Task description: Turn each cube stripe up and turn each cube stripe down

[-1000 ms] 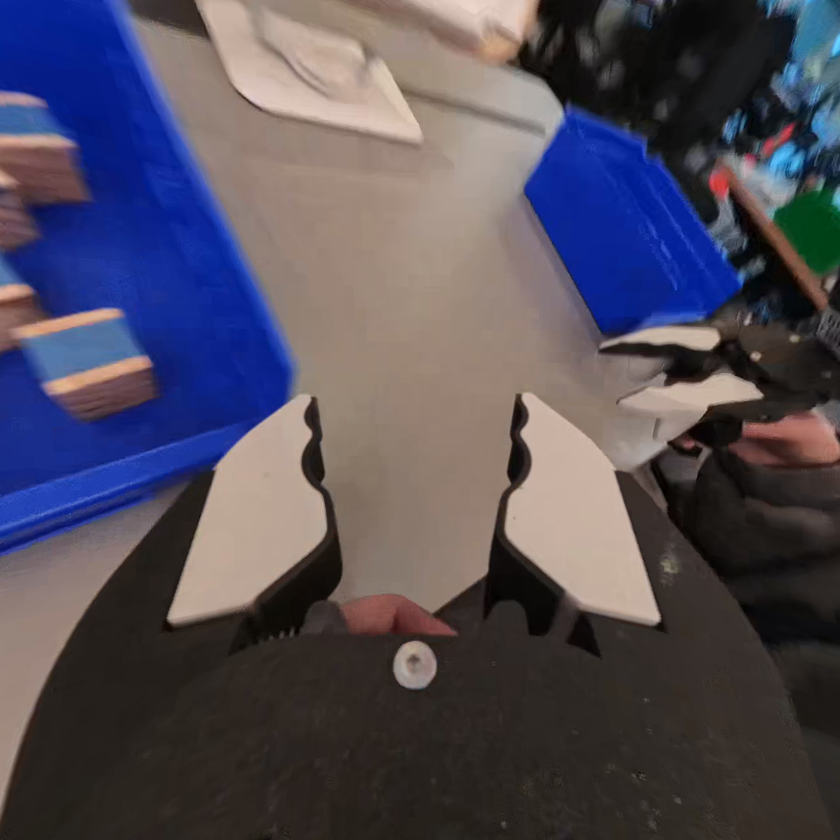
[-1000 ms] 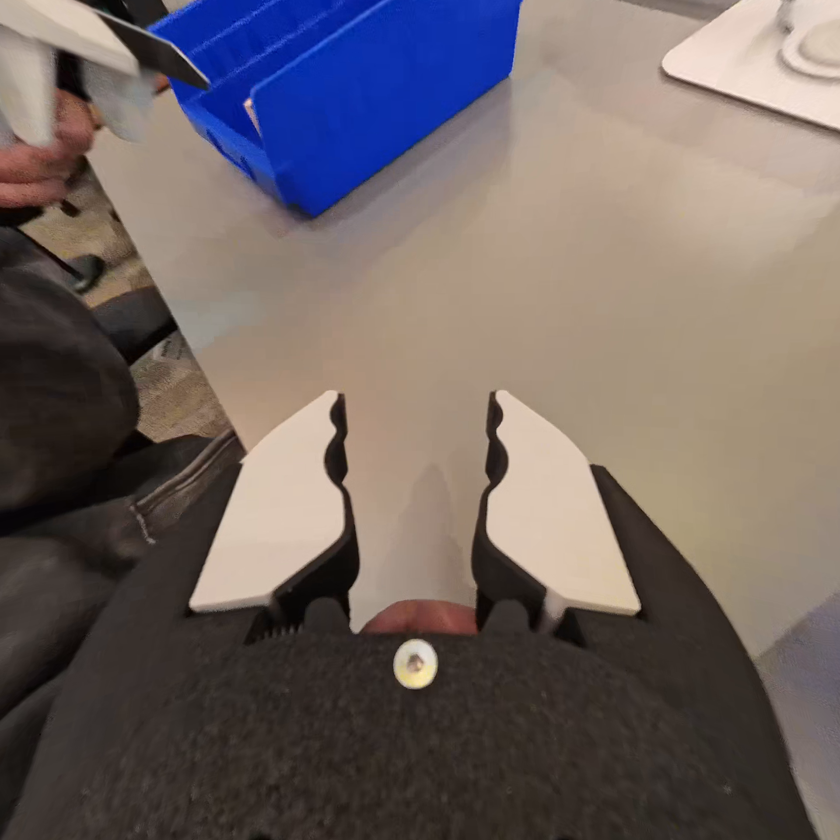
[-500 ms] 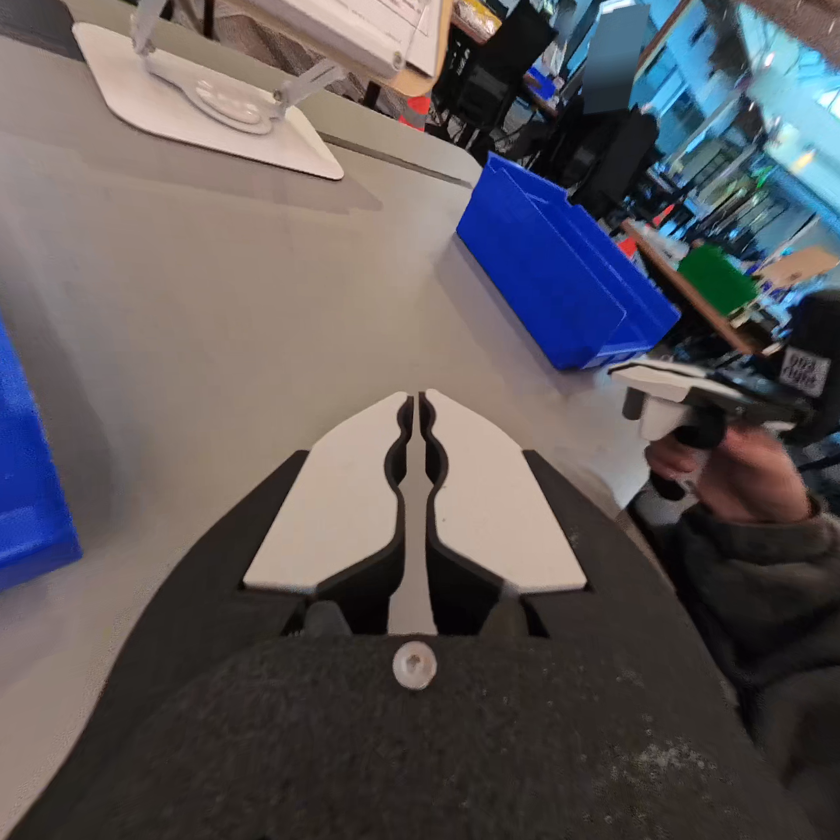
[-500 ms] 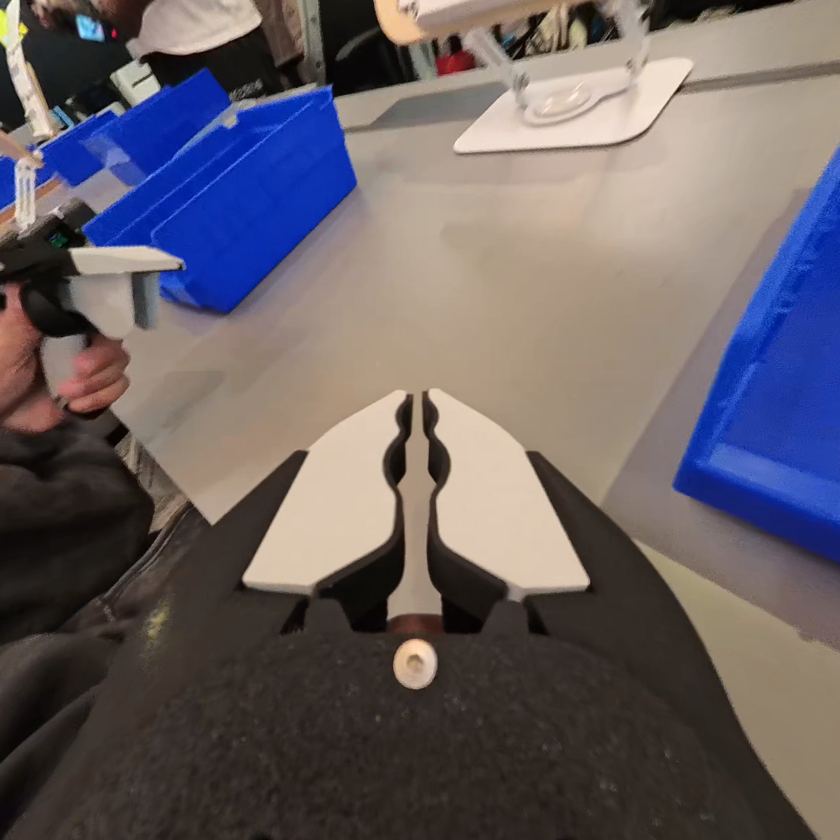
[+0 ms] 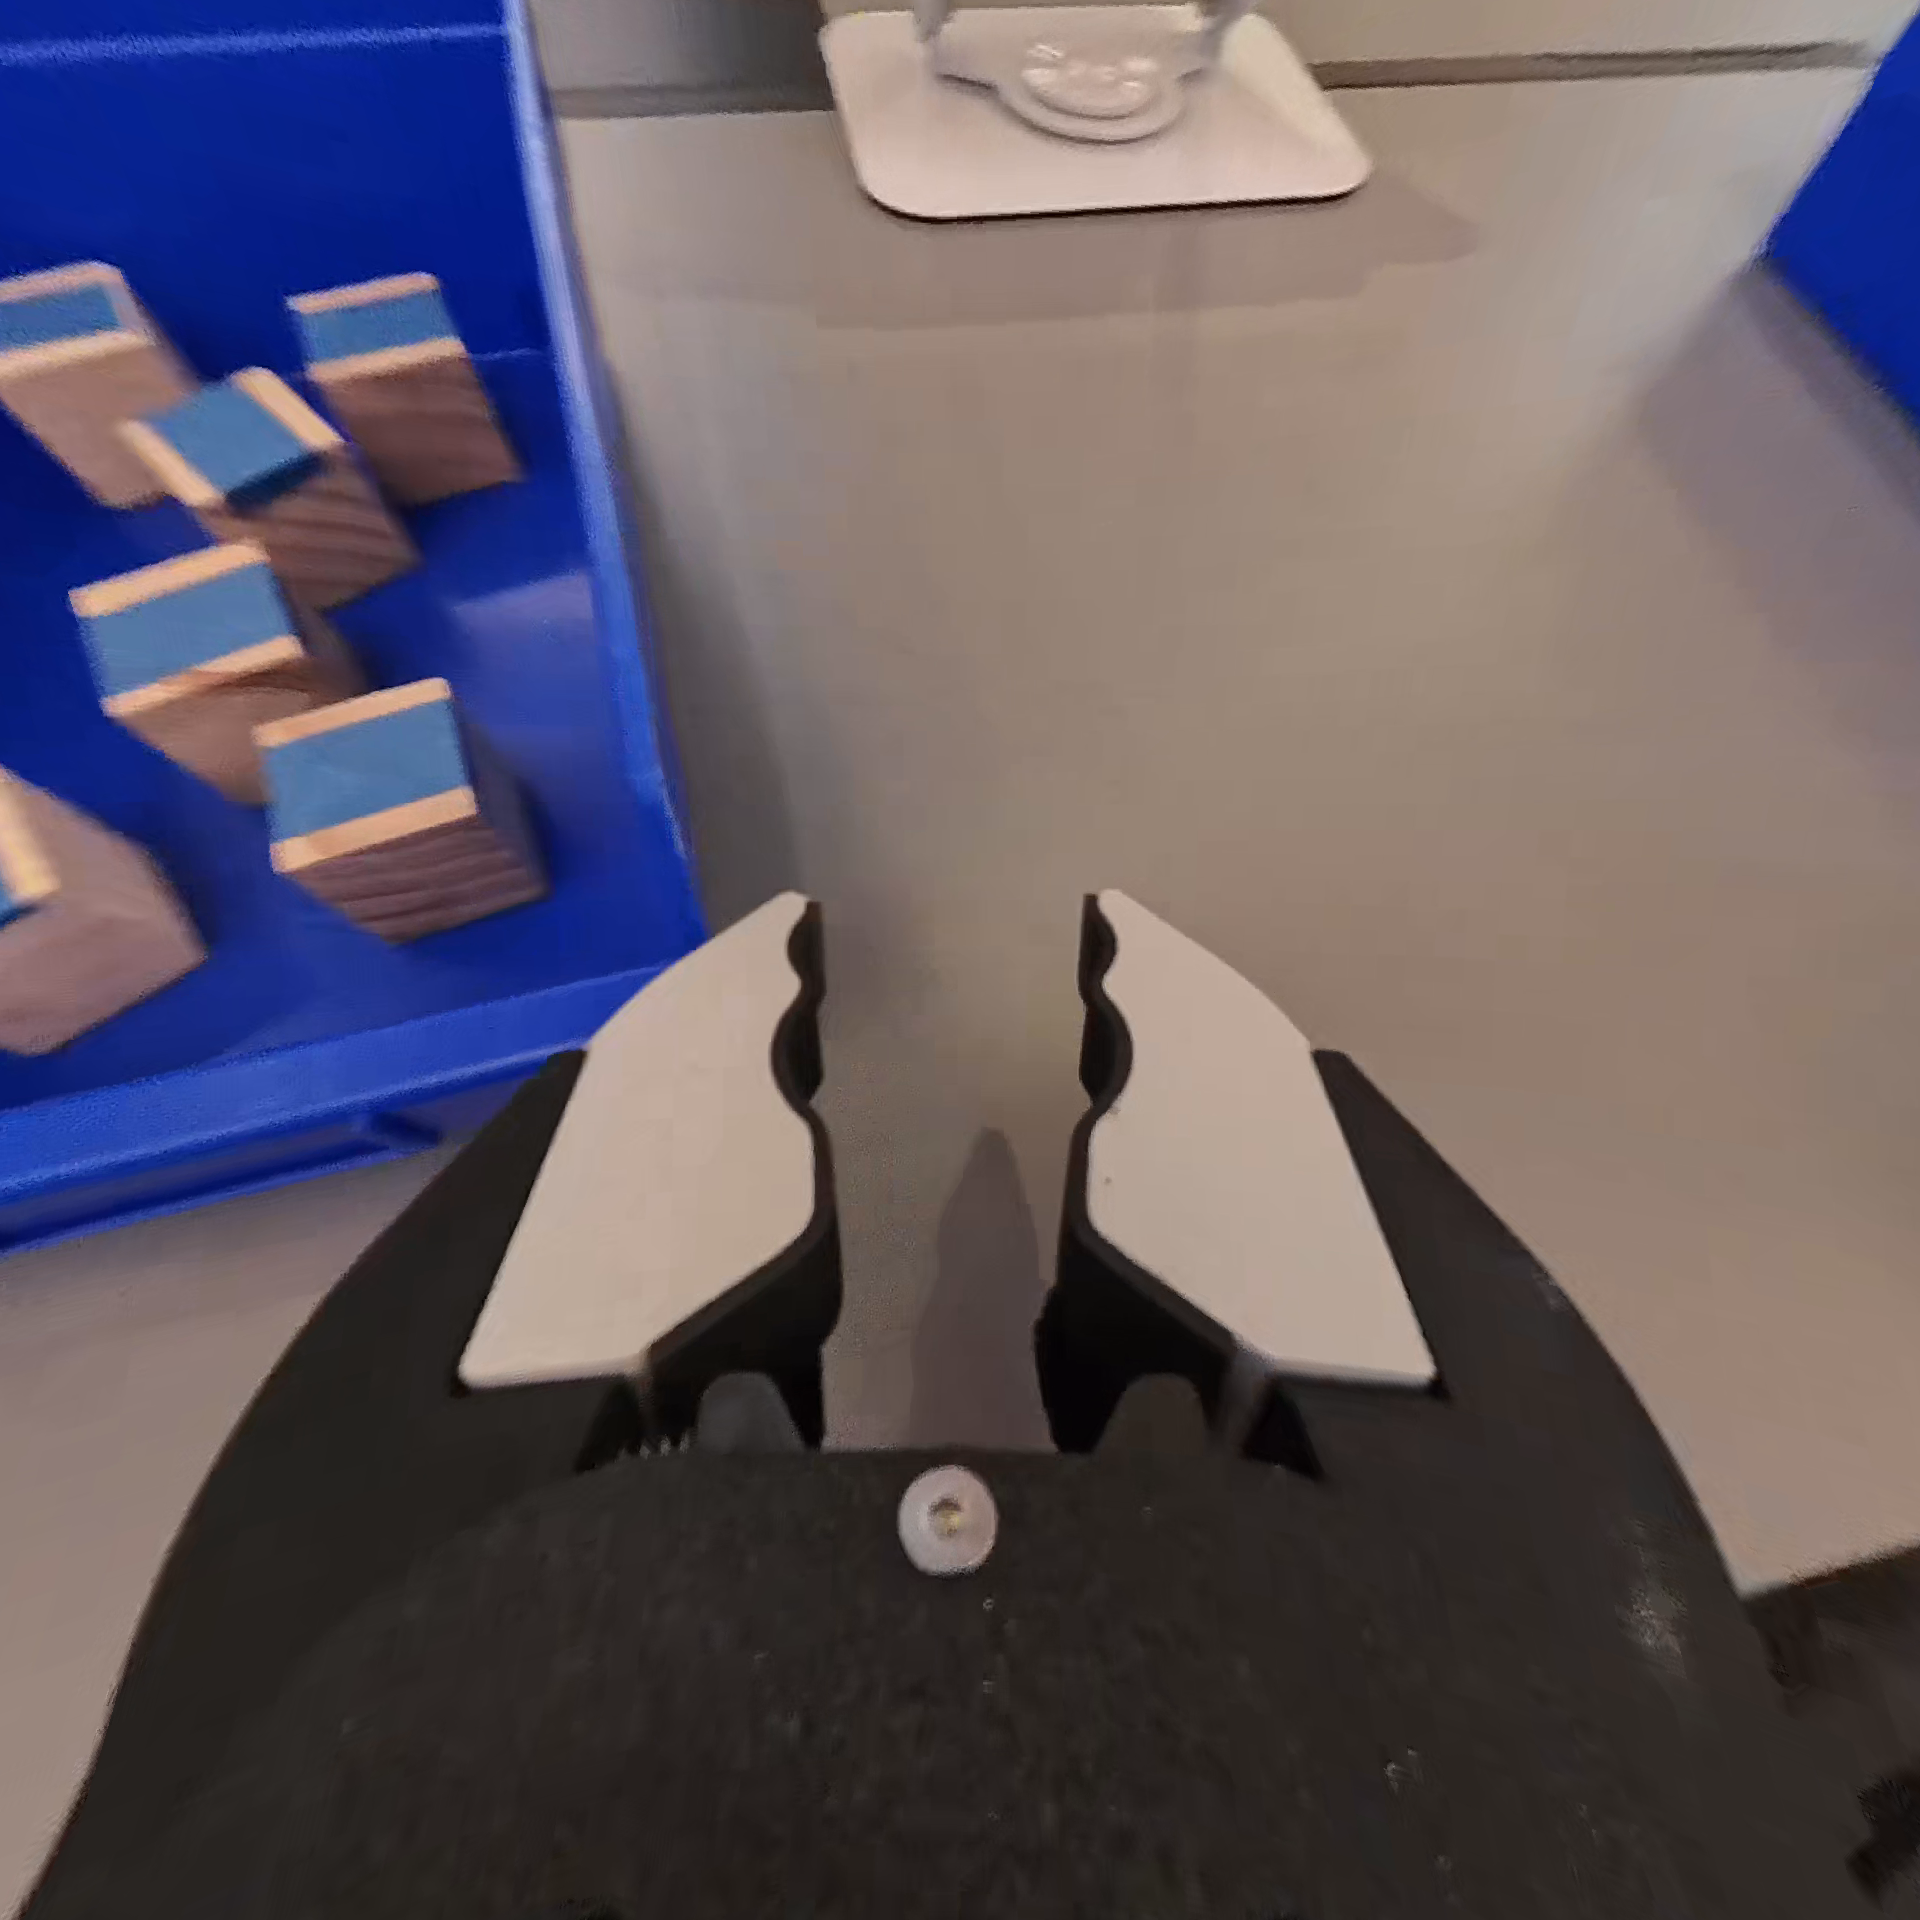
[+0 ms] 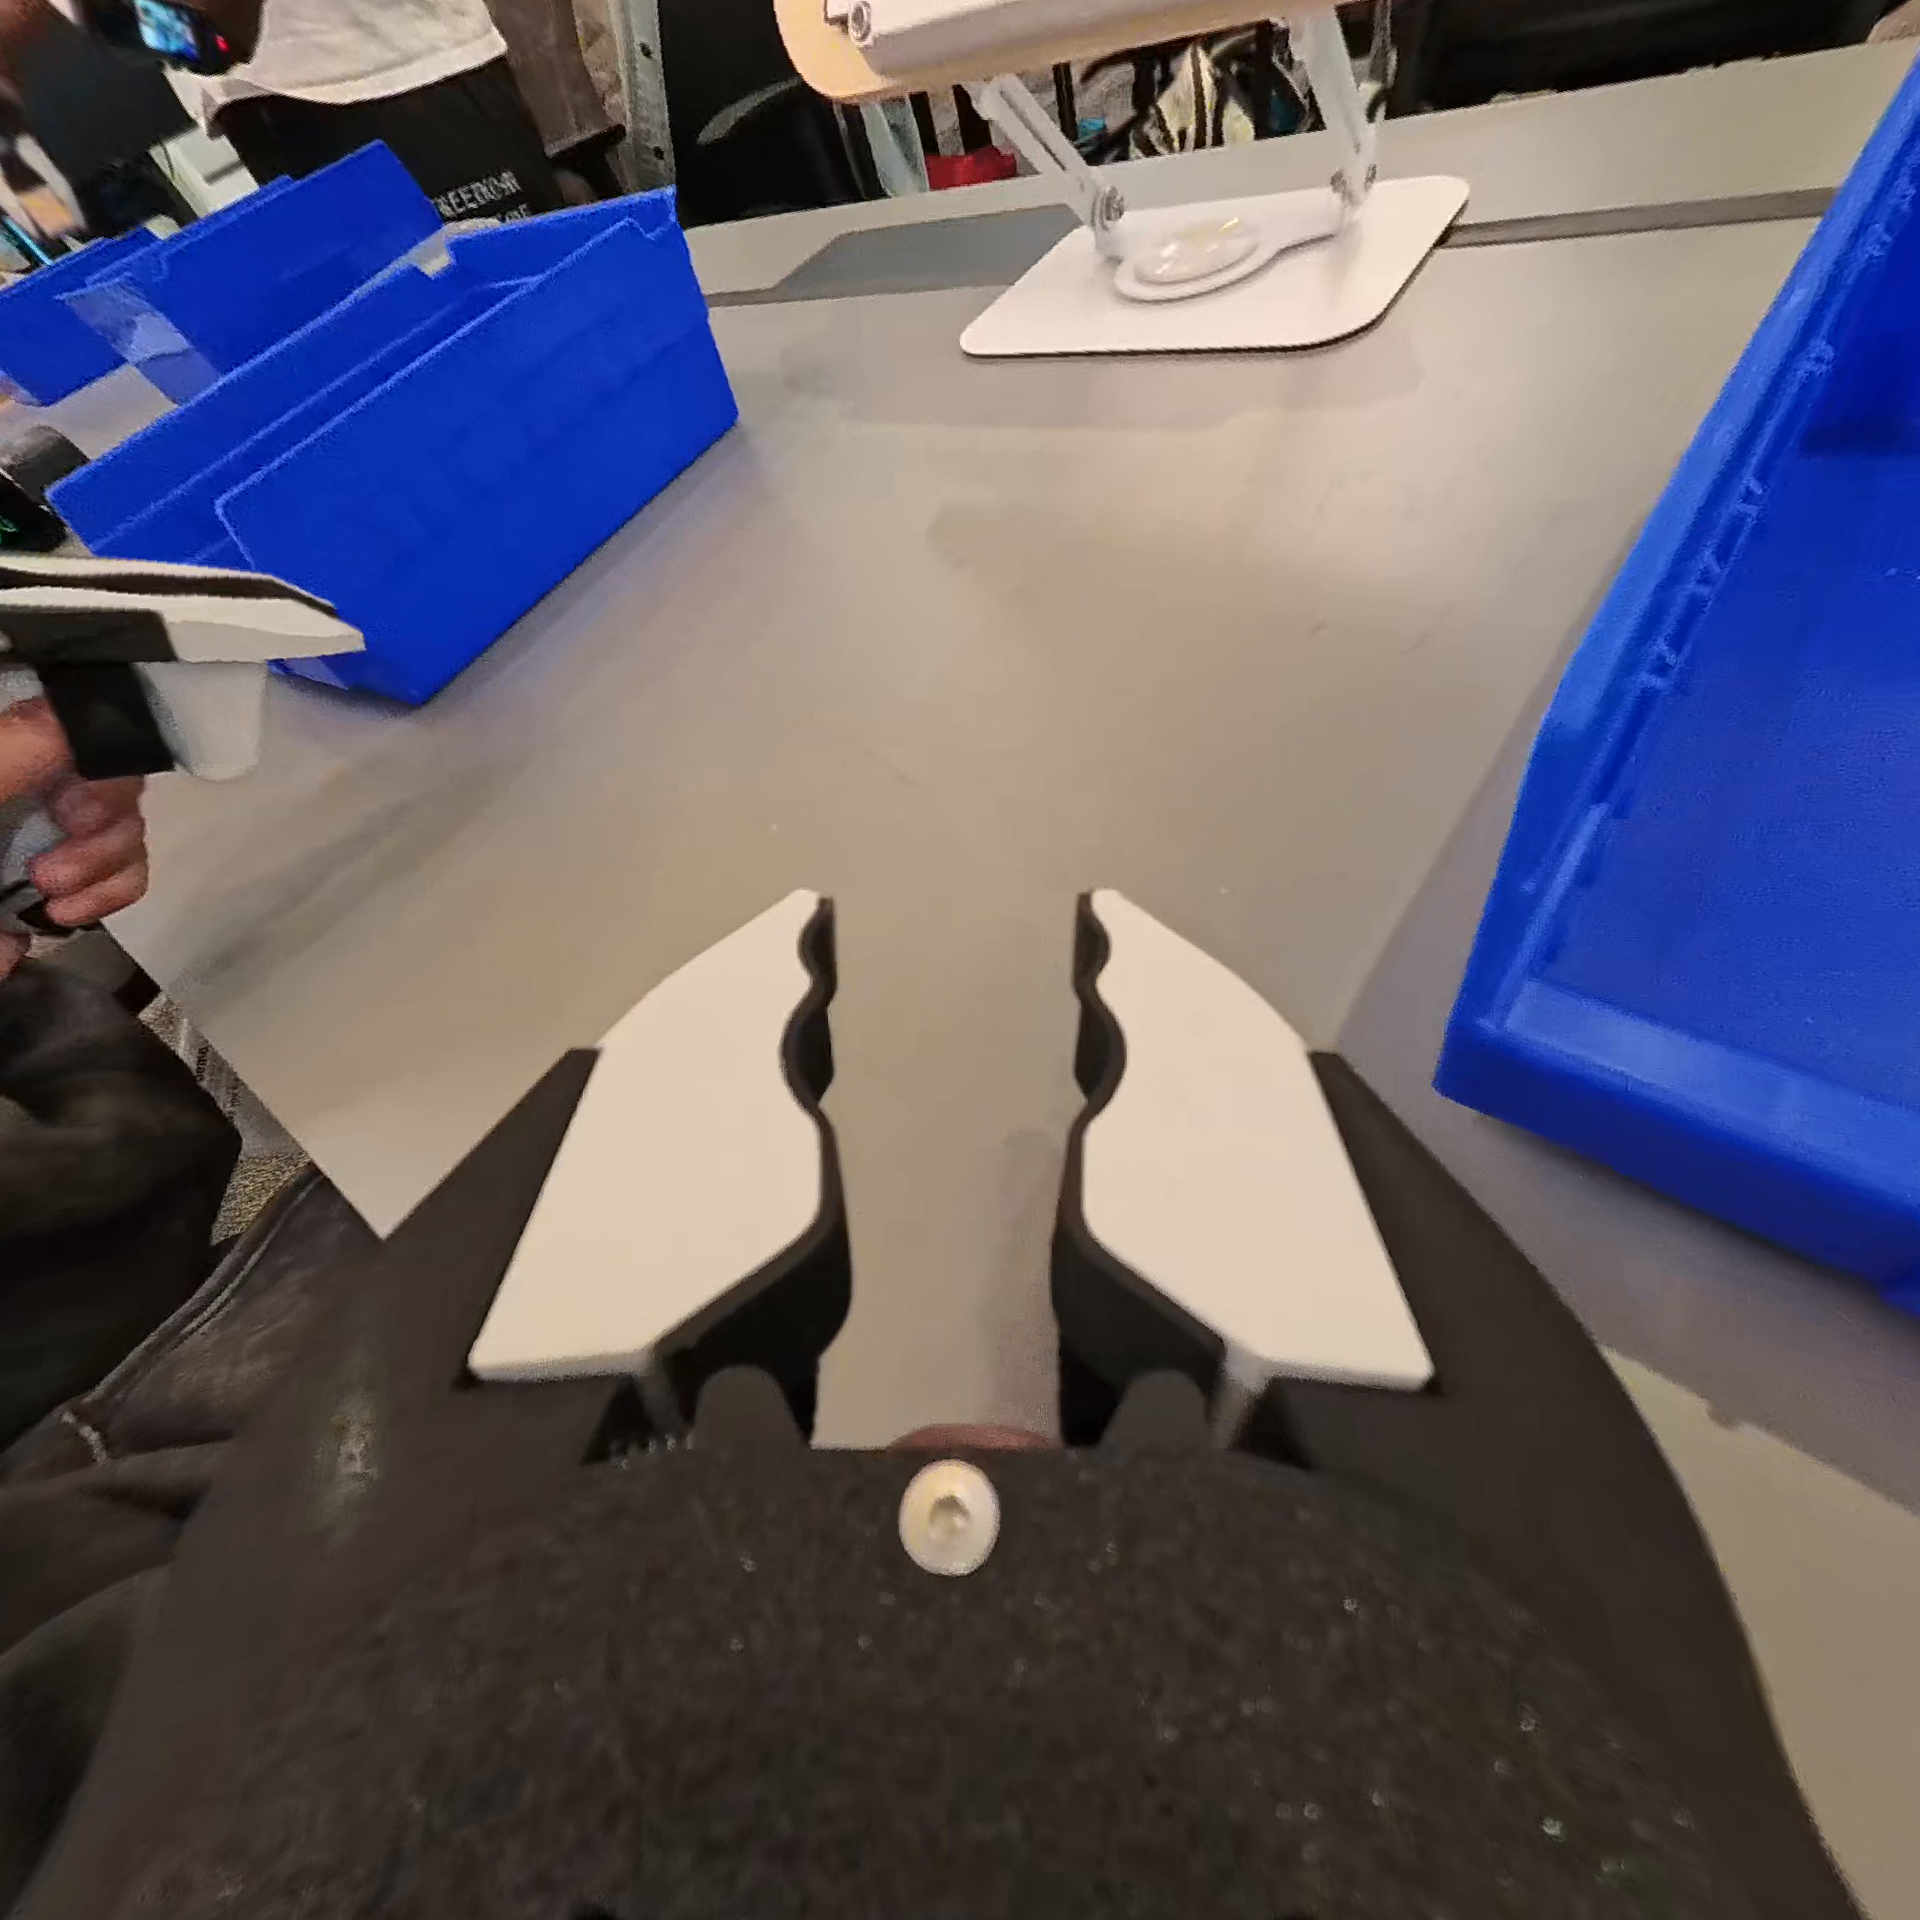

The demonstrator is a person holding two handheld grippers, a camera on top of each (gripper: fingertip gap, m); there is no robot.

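The left gripper (image 5: 945, 914) hangs over the bare grey tabletop (image 5: 1195, 623) with its jaws spread and nothing between them, just right of a blue bin (image 5: 613, 644) that sits toward the table's left edge. Inside that bin stand the wooden cubes (image 5: 364, 800), at least six in view, each showing a blue stripe on its upper face; the outermost ones are cut off by the frame. The right gripper (image 6: 954, 914) is likewise spread and empty above the near edge of the table, with a second blue bin (image 6: 1662, 790) close on its right. A white stand (image 6: 1216, 270) rests at the far edge. No brand mark or label can be read on the bins or cubes.
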